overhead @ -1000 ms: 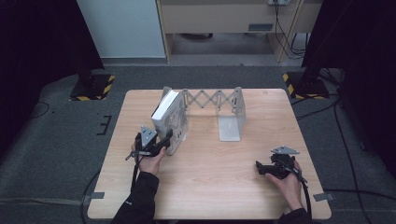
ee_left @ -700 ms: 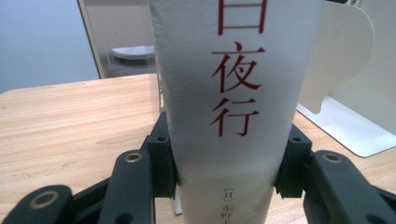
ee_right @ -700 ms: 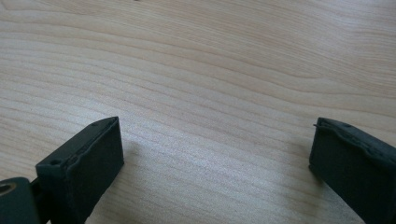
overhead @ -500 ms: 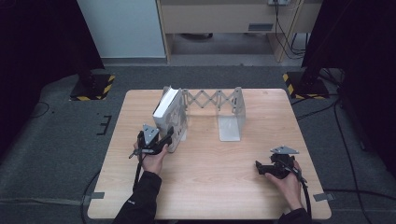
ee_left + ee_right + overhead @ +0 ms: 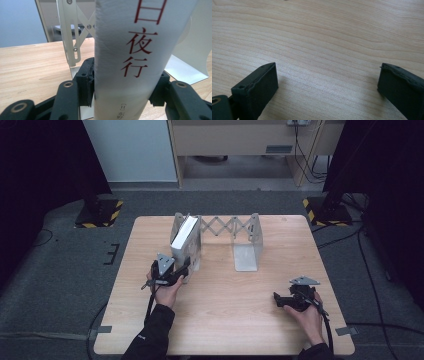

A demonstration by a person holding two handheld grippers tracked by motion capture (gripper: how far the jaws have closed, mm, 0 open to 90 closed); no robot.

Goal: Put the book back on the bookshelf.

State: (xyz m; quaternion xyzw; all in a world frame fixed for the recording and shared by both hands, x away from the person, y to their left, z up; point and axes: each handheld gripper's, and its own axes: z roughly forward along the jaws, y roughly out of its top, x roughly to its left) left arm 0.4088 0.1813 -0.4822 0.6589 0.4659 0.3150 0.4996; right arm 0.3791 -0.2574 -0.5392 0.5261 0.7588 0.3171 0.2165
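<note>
Near the tabletop's left edge, the left gripper (image 5: 184,269) has its jaws on either side of a white book (image 5: 184,236), the pads (image 5: 87,82) touching its lower spine as the jaws have just been easing apart, the book between them. That book stands on end in an expanding metal rack (image 5: 220,232) set toward the far edge, against the rack's left plate (image 5: 176,226). Its long axis runs up and down, leaning a little toward that plate; the spine, printed with red characters, faces the near edge and the person's left hand (image 5: 167,290), with the pages turned to the far side.

Judging by the slackening grip, the step in hand looks like leaving the book in the rack. Done well, that means opening both jaws evenly, so neither pad drags the spine sideways, then drawing straight back toward the near edge, level with the wood. Letting the book settle against the plate first should keep it from tipping into the open bay on its right.

Close to the near right corner, the right gripper (image 5: 291,301) rests low over bare wood, jaws spread wide and empty, in the person's right hand (image 5: 307,312), well apart from the rack.
</note>
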